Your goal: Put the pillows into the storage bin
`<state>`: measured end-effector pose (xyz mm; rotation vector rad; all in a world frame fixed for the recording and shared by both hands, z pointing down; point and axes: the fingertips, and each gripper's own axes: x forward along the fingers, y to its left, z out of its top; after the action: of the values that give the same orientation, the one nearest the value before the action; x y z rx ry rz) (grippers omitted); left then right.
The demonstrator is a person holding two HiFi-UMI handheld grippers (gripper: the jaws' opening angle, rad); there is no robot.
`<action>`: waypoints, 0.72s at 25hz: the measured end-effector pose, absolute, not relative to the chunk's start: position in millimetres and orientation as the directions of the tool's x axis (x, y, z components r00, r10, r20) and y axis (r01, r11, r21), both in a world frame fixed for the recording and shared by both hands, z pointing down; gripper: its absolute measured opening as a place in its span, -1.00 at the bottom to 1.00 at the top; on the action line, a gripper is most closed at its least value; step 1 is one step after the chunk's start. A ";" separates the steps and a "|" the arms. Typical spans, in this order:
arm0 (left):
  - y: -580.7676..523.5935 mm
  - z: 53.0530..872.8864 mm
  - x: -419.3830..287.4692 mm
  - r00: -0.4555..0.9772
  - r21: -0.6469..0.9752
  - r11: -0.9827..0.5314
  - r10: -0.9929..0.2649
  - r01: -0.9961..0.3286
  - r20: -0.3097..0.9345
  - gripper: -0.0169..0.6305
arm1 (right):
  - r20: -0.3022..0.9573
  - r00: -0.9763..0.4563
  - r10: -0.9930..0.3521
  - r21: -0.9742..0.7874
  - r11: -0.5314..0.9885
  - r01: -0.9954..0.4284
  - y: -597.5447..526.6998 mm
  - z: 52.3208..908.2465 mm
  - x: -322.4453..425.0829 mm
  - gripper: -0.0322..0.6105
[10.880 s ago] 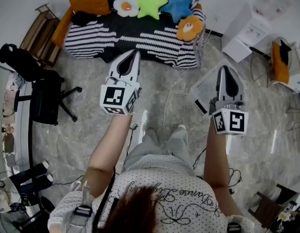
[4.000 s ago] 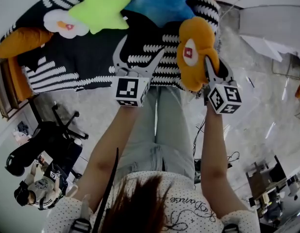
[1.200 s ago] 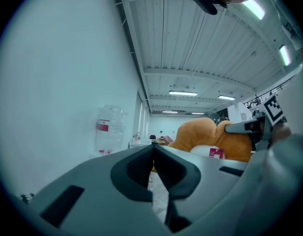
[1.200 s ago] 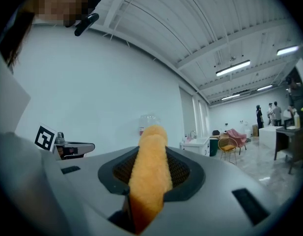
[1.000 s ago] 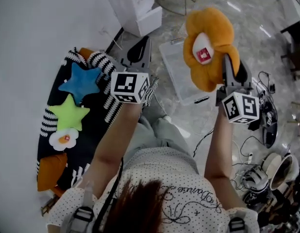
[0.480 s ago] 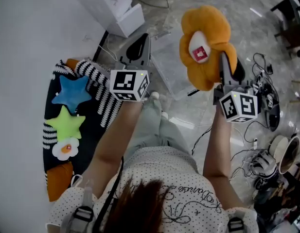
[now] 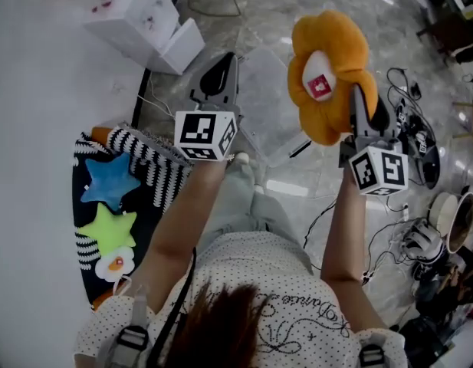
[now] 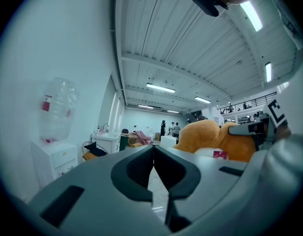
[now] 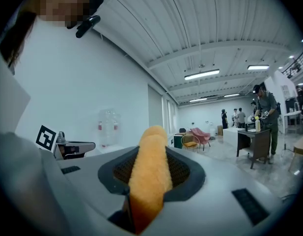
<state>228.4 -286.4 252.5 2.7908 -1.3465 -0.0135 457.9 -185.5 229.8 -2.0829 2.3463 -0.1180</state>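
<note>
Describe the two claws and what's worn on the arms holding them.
Both the left claw and right claw are pale grey, tapering to a point, with a dark-lined teardrop opening. Each carries a white cube printed with black square markers. The arms are bare below the short sleeves of a white dotted top with script lettering.

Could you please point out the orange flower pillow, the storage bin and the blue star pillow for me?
orange flower pillow (image 7: 322, 77), head view, white centre.
storage bin (image 7: 261, 98), head view, bare clear bottom.
blue star pillow (image 7: 110, 182), head view, star's middle.
</note>
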 end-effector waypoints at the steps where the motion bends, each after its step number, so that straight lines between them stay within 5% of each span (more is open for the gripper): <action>1: -296.4 255.1 231.8 0.632 0.044 -0.631 -0.775 -0.775 0.013 -0.93 | 0.053 -0.113 -0.992 -0.061 0.110 -0.992 -193.8 232.7 458.0 -0.51; 18: -404.1 329.4 251.4 0.693 0.107 -0.685 -0.710 -0.721 0.128 -0.93 | 0.178 -0.057 -0.982 -0.108 0.038 -0.993 -283.3 299.0 453.9 -0.51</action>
<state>251.4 -404.1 329.4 2.7518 -1.1708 0.1148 453.9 -283.3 299.0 -2.1939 2.3020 -0.3239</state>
